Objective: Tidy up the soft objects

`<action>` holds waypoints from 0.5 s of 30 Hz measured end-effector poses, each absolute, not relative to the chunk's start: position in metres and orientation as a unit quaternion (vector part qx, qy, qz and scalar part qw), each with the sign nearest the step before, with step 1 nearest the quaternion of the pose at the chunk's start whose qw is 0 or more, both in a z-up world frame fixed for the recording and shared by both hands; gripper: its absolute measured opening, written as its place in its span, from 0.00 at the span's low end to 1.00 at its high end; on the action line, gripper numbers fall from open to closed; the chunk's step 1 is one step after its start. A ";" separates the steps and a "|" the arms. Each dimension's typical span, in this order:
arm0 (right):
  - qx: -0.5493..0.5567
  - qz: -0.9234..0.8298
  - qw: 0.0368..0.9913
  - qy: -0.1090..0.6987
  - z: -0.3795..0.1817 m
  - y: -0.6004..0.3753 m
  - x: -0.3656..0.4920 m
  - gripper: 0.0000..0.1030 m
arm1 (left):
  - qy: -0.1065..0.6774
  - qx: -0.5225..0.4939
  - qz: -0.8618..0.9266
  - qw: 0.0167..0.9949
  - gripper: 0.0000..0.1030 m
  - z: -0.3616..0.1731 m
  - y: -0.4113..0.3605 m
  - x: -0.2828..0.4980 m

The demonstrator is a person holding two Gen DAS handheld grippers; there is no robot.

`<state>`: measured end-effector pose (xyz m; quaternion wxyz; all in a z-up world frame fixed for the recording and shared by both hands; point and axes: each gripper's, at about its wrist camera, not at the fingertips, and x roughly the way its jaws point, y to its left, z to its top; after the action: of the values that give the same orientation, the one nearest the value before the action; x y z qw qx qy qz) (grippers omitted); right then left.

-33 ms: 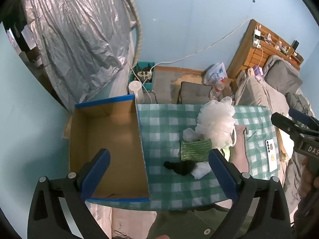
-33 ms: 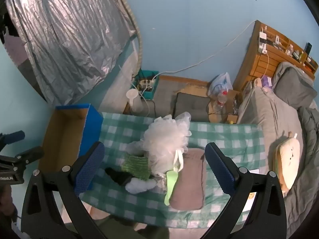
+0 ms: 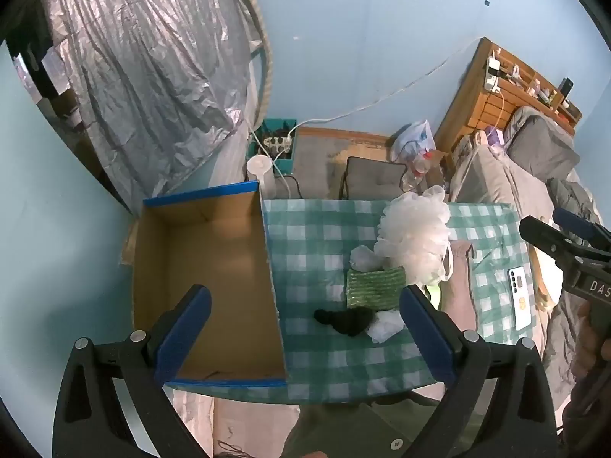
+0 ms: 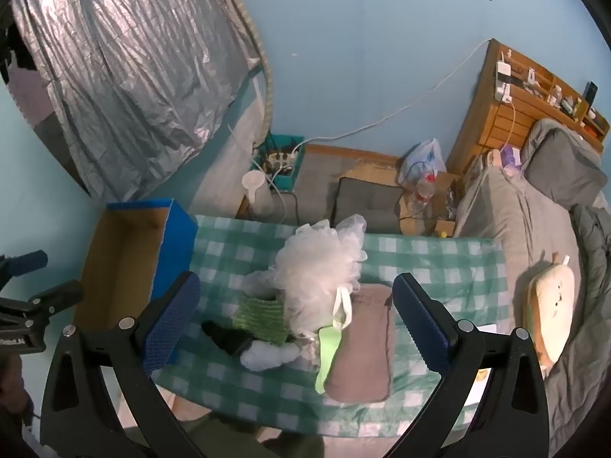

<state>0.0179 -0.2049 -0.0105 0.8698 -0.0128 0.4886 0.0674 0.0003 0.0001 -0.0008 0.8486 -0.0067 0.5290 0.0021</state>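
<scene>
With both the left gripper (image 3: 303, 334) and the right gripper (image 4: 296, 322) held wide and empty above, the fluffy white mesh bath pouf (image 4: 319, 271) on the green-checked tablecloth (image 4: 420, 263) looked feather-light and squashy, best pinched by its cord loop (image 4: 343, 311).

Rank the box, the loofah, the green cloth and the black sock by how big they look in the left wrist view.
1. box
2. loofah
3. green cloth
4. black sock, though it looks close to the cloth.
</scene>
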 end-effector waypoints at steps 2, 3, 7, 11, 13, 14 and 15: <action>-0.013 0.067 0.870 0.489 -0.010 -0.205 0.018 0.97 | 0.531 -0.009 0.002 0.848 0.97 0.001 0.000 0.001; -0.012 0.066 0.870 0.489 -0.010 -0.204 0.018 0.97 | 0.532 -0.011 0.001 0.847 0.97 0.003 0.000 0.003; -0.010 0.065 0.869 0.490 -0.011 -0.203 0.019 0.97 | 0.532 -0.018 -0.006 0.847 0.97 -0.001 0.005 0.001; -0.009 0.069 0.870 0.488 -0.008 -0.208 0.017 0.97 | 0.529 -0.016 -0.006 0.849 0.97 -0.001 0.006 -0.003; -0.009 0.070 0.870 0.488 -0.011 -0.204 0.018 0.97 | 0.530 -0.016 -0.006 0.848 0.97 -0.004 0.005 -0.004; -0.009 0.070 0.869 0.489 -0.010 -0.202 0.019 0.97 | 0.531 -0.016 -0.006 0.847 0.97 -0.004 0.006 -0.004; -0.008 0.069 0.870 0.489 -0.010 -0.203 0.019 0.97 | 0.530 -0.017 -0.005 0.848 0.97 -0.005 0.005 -0.006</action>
<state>0.0193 -0.2027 -0.0104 0.8696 -0.0080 0.4888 0.0694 -0.0056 0.0045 -0.0048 0.8479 -0.0167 0.5299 -0.0051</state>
